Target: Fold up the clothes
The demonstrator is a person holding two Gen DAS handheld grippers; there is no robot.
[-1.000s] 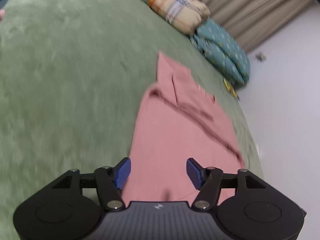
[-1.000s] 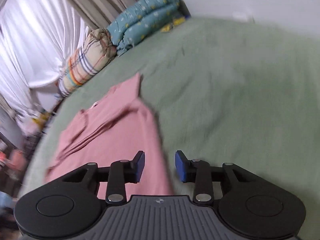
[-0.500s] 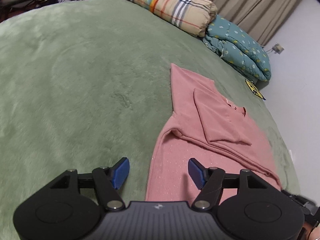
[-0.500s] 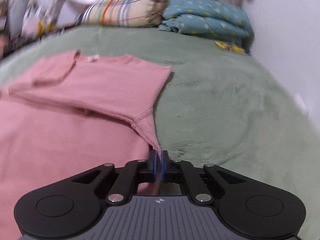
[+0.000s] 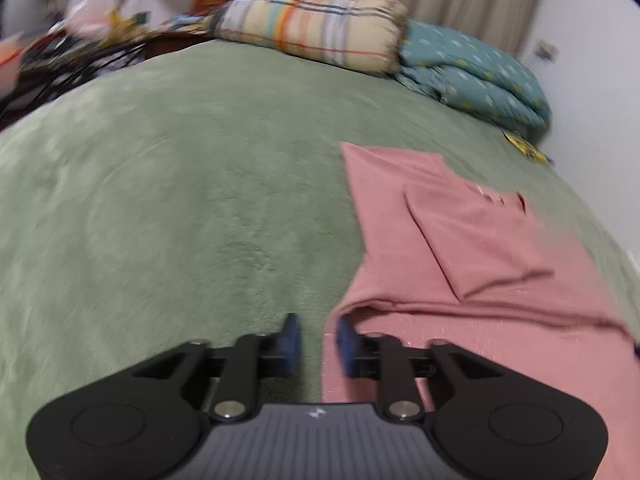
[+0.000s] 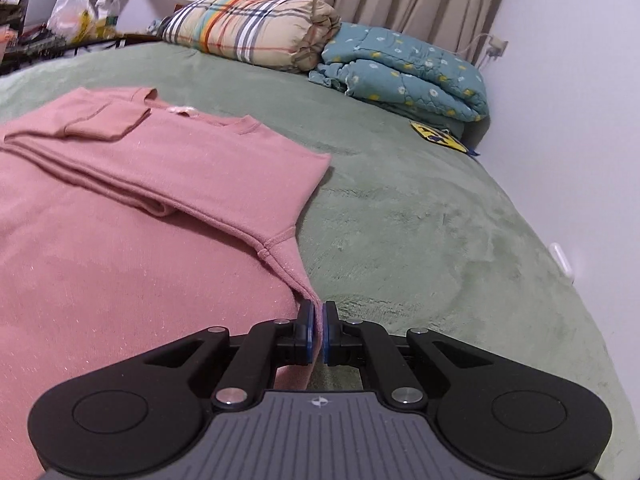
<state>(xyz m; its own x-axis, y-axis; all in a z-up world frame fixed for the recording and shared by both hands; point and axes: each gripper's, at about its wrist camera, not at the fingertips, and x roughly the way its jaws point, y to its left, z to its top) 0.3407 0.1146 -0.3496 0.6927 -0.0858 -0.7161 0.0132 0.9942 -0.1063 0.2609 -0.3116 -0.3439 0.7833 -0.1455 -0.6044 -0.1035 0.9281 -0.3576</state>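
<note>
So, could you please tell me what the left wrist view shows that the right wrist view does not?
Only the left wrist view shows the left tool, open at the left edge of the pink shirt. Only the right wrist view shows the right tool shut on the shirt's right edge, plus a wall plug. Both show the shirt, the green blanket, the plaid bedroll and the teal quilt.

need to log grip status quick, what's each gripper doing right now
Left gripper: open, fingers astride the edge of the pink shirt, not clamped.
Right gripper: closed, pinching the pink shirt's side edge.
</note>
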